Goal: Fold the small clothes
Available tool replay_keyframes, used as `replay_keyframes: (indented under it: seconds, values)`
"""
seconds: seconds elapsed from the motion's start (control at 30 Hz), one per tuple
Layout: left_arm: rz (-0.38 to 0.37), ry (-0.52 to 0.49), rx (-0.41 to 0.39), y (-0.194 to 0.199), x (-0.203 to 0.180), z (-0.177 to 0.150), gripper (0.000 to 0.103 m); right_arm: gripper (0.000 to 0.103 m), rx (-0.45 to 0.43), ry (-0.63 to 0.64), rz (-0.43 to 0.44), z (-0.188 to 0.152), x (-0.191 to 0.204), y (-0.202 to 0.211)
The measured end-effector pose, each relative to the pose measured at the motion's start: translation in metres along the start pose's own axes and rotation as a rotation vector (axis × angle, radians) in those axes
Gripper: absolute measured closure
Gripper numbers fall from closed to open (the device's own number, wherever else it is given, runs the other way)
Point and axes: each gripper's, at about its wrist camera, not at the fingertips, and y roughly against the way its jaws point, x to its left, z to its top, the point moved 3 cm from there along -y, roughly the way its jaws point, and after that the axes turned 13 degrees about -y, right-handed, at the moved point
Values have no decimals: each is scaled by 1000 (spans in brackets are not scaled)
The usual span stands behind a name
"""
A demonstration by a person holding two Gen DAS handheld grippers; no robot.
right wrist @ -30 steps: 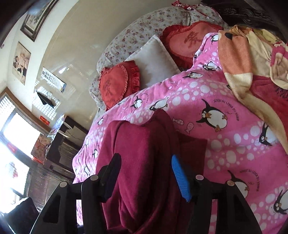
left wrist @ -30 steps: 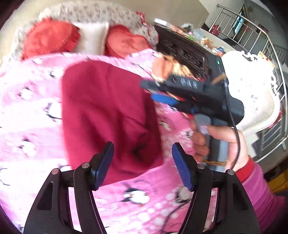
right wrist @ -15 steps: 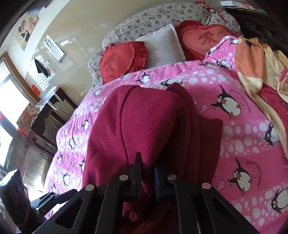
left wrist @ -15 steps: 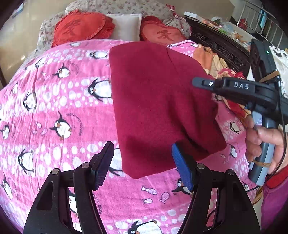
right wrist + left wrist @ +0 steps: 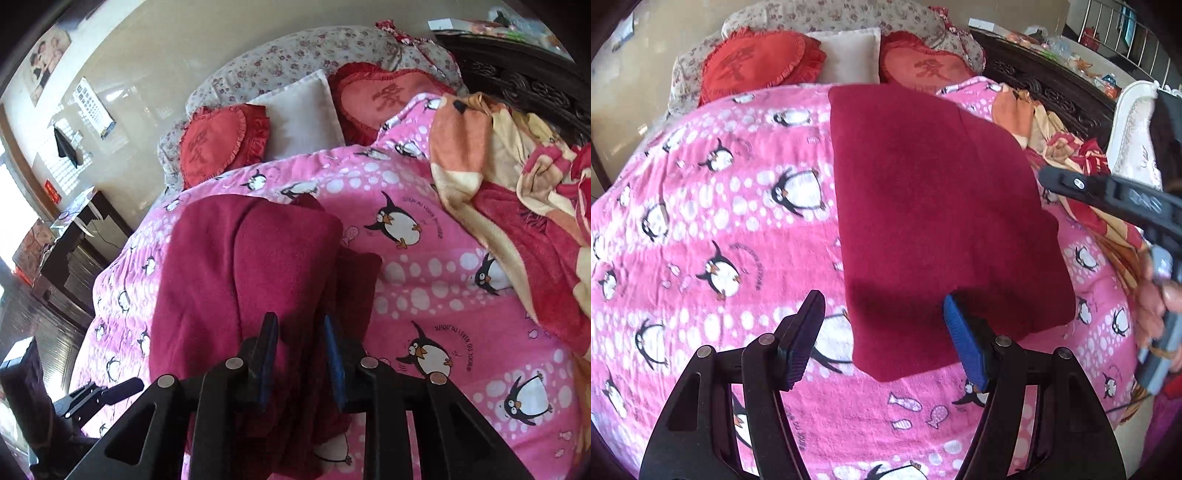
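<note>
Left wrist view first: we've got the left gripper hovering over the pink penguin blanket with its 2 fingers spread wide and nothing pinched. The dark red garment lies flat on the blanket, folded into a rough rectangle, running from up near the 2 red heart cushions down toward us. Its near left corner sits between the fingers, with the blue pad over the cloth's near edge and the other finger out over bare blanket. Off to the right we can see the right gripper side-on, a hand on its handle, reaching in at the garment's right edge.

Right wrist view: the right gripper is narrow, jaws just opening, with a bunched fold of the garment between them. We can't tell if the pads press on it. The cloth heaps straight ahead of the fingers. An orange patterned blanket sits crumpled to the right, apart from the garment.
</note>
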Motion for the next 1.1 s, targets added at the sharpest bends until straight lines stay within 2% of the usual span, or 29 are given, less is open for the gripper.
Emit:
replay_keyframes:
  seconds: [0.1,0.23,0.33,0.4,0.57,0.67,0.77,0.93,1.1]
  values:
    - [7,31,-21,0,5,7,36,79,-8,108,56,-15,30,20]
    - [11,79,-19,-10,11,14,36,79,30,172,110,-37,51,15]
    - [1,76,7,-22,9,16,36,80,62,211,11,-50,42,-7]
    - [-3,60,23,-29,6,14,36,85,64,223,-44,-56,28,-16]
    - [1,47,27,-36,0,12,36,88,51,200,-46,-65,7,-20]
    - [13,37,23,-31,0,13,36,88,51,198,-50,-66,9,-16]
    - [40,16,8,-24,-1,15,36,85,63,138,-3,-60,11,-4]
    - [63,-7,-27,-16,1,28,36,82,-11,158,11,-47,35,16]
    - [68,-1,-44,-22,5,41,36,81,-32,171,4,-30,47,7]
